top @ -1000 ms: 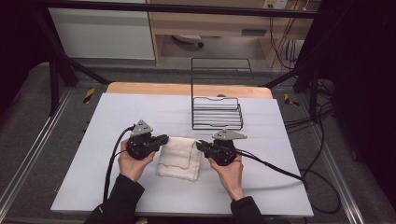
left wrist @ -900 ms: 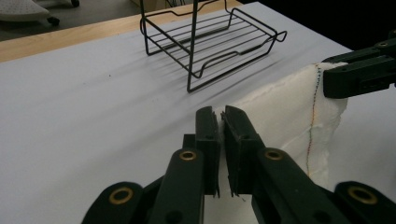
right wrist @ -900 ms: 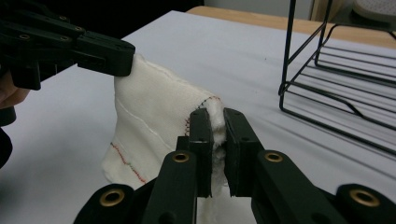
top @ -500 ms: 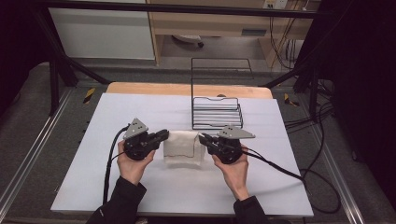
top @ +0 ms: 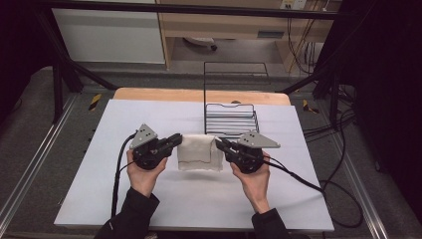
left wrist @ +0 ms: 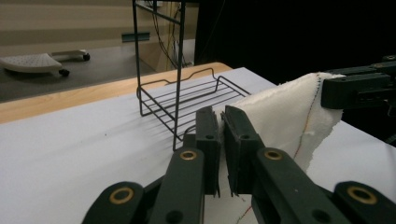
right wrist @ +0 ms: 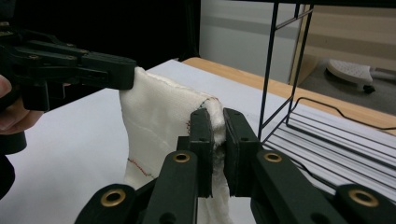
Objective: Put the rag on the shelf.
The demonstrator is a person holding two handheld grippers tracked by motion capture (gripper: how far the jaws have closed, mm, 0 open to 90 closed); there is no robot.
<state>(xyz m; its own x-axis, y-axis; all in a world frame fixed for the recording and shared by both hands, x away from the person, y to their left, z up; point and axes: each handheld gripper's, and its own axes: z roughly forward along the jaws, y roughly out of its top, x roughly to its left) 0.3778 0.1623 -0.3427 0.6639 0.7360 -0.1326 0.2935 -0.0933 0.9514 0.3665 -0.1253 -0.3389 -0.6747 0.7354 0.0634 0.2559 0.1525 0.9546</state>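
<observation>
1. Two grippers are working one white cloth (top: 200, 153) between them: you are pinching its left top corner in the left gripper (top: 175, 140) and its right top corner in the right gripper (top: 219, 144), both jaws closed on fabric.
2. You are holding the cloth above the white table (top: 149, 209), near the middle. In the high view its lower edge seems to be hanging close to the surface; contact cannot be confirmed.
3. Left gripper view: the jaws are clamping only a thin edge of cloth (left wrist: 285, 116). Judgement: this bite is shallow, so a sideways tug from the other hand could pull the corner free.
4. Right gripper view: a thicker fold of cloth (right wrist: 159, 121) is sitting between the jaws, so this grip looks the safer one.
5. Judgement: if you are spreading the hands unevenly, the cloth will be skewing or slipping out on the left side first.
6. A black wire rack (top: 232, 119) is standing just beyond the cloth, its tall back frame rising behind the low tray.
7. Judgement: any forward swing is risking a snag of the loose hem or the coloured stitching on the rack's front wires.
8. Cables are trailing off both grippers toward you, well apart from the cloth.
</observation>
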